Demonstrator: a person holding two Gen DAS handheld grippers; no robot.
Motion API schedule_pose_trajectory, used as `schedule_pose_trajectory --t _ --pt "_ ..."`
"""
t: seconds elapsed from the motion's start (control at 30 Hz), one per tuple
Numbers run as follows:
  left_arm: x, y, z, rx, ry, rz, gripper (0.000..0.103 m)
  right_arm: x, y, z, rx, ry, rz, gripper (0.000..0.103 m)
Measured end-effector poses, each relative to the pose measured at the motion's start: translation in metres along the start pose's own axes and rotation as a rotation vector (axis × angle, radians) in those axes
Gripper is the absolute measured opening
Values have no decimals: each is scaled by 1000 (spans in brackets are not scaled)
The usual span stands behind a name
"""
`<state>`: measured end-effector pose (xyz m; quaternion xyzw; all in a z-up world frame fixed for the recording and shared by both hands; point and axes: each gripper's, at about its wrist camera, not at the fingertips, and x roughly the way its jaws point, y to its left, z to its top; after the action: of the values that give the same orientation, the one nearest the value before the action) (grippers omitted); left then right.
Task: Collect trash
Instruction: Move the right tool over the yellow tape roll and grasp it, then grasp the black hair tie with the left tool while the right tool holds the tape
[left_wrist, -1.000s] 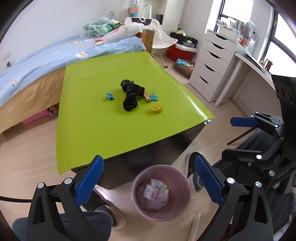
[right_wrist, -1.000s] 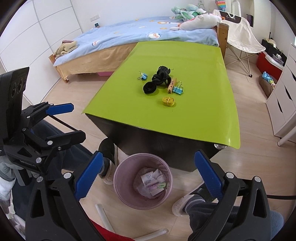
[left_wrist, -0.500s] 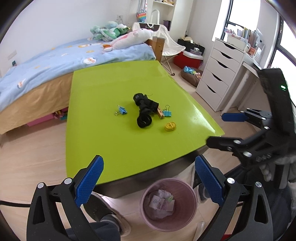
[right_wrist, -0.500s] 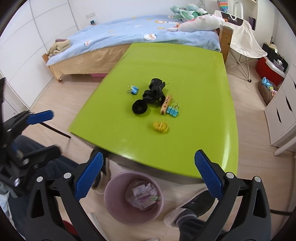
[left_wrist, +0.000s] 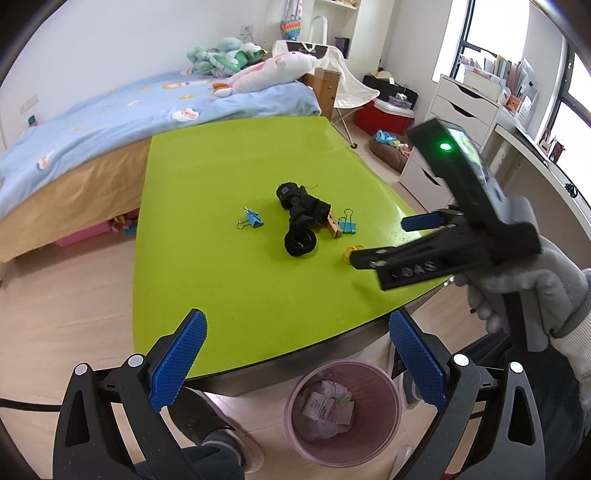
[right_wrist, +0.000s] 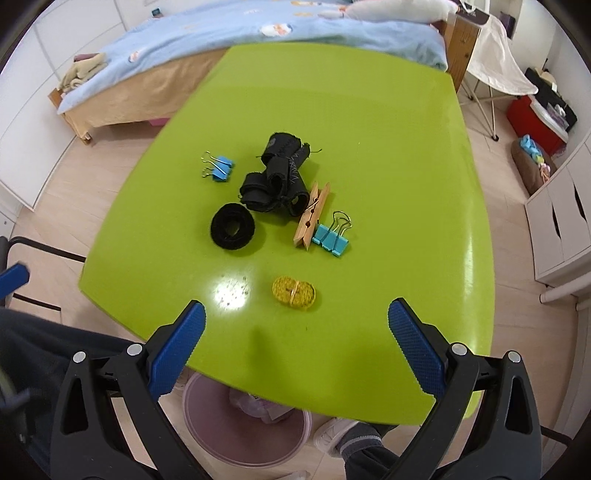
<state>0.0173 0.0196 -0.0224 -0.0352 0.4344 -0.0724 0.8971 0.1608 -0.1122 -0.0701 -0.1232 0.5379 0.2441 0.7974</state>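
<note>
1. The right gripper (right_wrist: 293, 345), black with blue ribbed pads, hangs wide open and empty above the near edge of the glossy lime-green desk (right_wrist: 388, 147); in the left view a grey-gloved hand (left_wrist: 532, 291) holds it tilted, fingers aimed over the desk.
2. The left gripper (left_wrist: 295, 356) (equally wide, nothing in it) hovers off the desk's near edge, above the pink round waste bin (left_wrist: 343, 413) on the floor, which contains crumpled paper.
3. On the desk lie a small yellow coiled bundle (right_wrist: 293, 291), a black ring-shaped band (right_wrist: 232, 226), a pile of black fabric rolls (right_wrist: 277, 181), a wooden clothespin (right_wrist: 312, 216) and two blue binder clips (right_wrist: 330, 238) (right_wrist: 219, 168).
</note>
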Motion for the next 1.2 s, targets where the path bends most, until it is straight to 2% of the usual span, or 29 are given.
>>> schedule_pose_trajectory --t 0.1,0.17,0.4,0.57,0.7,1.0,1.2 --pt "3 1 -1 -1 5 0 95 12 0 4 12 26 -14 97" --pt "5 2 -2 -4 8 -1 95 19 0 5 18 45 -19 86" --pt "8 5 -3 -15 9 -4 95 29 4 7 14 69 -42 61" --pt "10 5 -3 -14 12 -5 95 33 5 6 13 77 -46 38" --pt "11 4 -4 -13 13 -6 95 32 5 5 12 65 -40 29" --pt "16 2 -1 -2 14 -2 95 23 -5 -6 25 24 -31 28" --pt "21 0 12 11 17 2 95 9 -11 -14 22 3 -15 28"
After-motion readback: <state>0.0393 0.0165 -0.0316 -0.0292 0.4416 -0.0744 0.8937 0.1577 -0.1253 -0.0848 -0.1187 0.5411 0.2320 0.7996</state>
